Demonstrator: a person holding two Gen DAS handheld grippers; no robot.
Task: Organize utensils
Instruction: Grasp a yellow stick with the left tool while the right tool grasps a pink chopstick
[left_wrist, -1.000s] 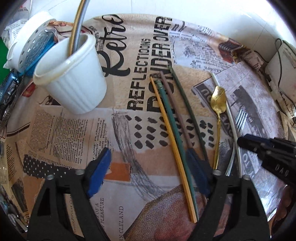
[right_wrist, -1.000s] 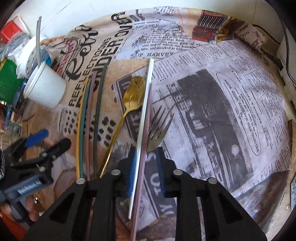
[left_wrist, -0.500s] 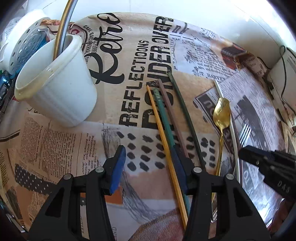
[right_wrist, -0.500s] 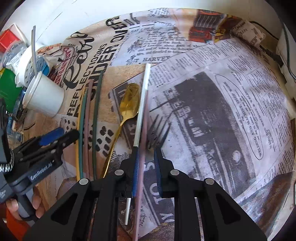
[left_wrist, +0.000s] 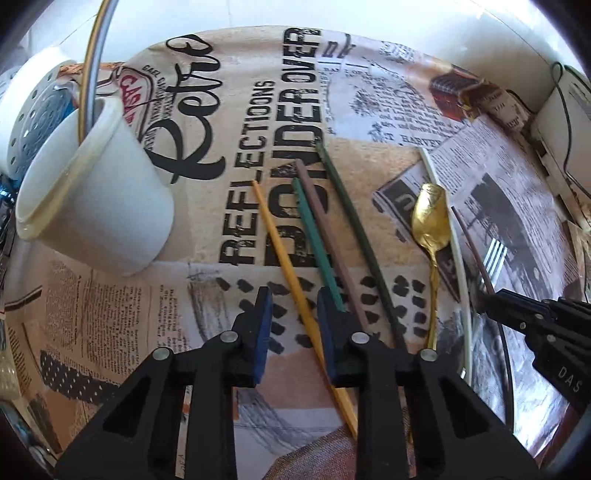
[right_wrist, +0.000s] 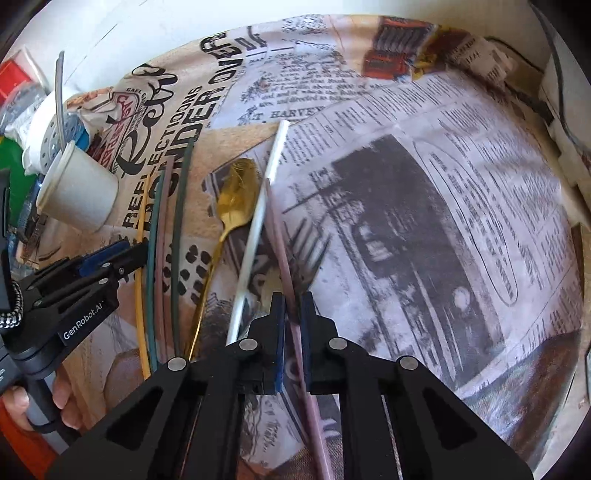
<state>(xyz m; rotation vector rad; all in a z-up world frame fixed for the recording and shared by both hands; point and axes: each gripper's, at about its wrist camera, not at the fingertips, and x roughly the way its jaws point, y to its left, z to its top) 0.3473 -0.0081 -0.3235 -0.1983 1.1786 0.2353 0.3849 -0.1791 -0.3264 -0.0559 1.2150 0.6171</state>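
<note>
Six thin chopsticks lie lengthwise on the newspaper-print tablecloth (right_wrist: 424, 206): a yellow chopstick (left_wrist: 286, 266), a teal chopstick (left_wrist: 317, 245), a brown chopstick (left_wrist: 325, 225) and a dark green chopstick (left_wrist: 354, 225) side by side, then a white chopstick (right_wrist: 258, 218) and a mauve chopstick (right_wrist: 282, 258) toward the cloth's right half. The right gripper (right_wrist: 291, 308) has its blue-padded jaws closed to a narrow slit on the mauve chopstick, whose far end slants across the tines of a silver fork (right_wrist: 310, 251). The left gripper (left_wrist: 293, 314) stands partly open, its jaws straddling the yellow chopstick; contact between pads and stick cannot be judged. A gold metal spoon (left_wrist: 430, 225) lies between the dark green and white chopsticks, its handle running close beside the white one.

A white ribbed plastic cup (left_wrist: 92, 206) stands near the cloth's left edge and holds one long utensil handle (left_wrist: 92, 70) leaning against its rim. Behind the cup sits a white perforated container (left_wrist: 27, 110). The right half of the cloth is bare print as far as its right edge, where a white box with a cable (left_wrist: 561, 122) sits. The near-left margin is crowded by the person's hand (right_wrist: 22, 406) on the left gripper's grip.
</note>
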